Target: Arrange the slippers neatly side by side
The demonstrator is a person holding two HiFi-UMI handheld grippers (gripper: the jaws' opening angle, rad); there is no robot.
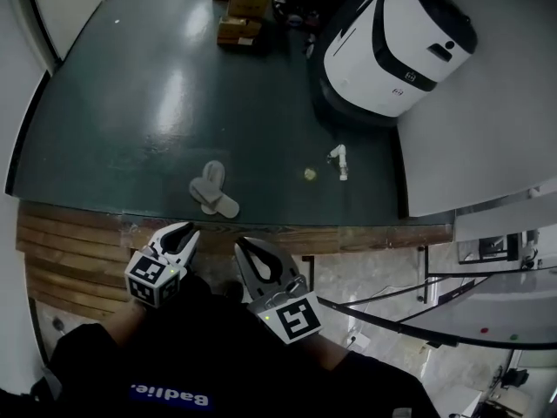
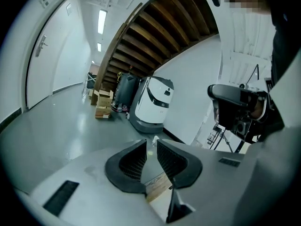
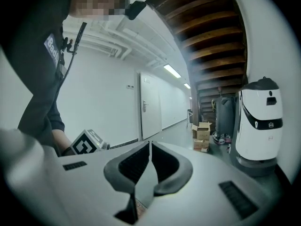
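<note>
Two grey slippers lie on the dark floor in the head view, just beyond a wooden step. One slipper [image 1: 211, 178] points away from me; the other slipper [image 1: 222, 205] lies crosswise at its near end and touches it. My left gripper [image 1: 186, 232] hangs close to my body, short of the slippers, with its jaws open and nothing between them [image 2: 151, 144]. Beside it, my right gripper [image 1: 241, 247] is shut and empty [image 3: 149, 143]. Neither gripper view shows the slippers.
A white wheeled robot [image 1: 396, 42] stands at the far right of the floor, and cardboard boxes [image 1: 244, 7] are stacked at the back. A small white object [image 1: 341, 160] and a yellowish scrap [image 1: 310, 174] lie right of the slippers. The wooden step [image 1: 365, 236] runs across in front of me.
</note>
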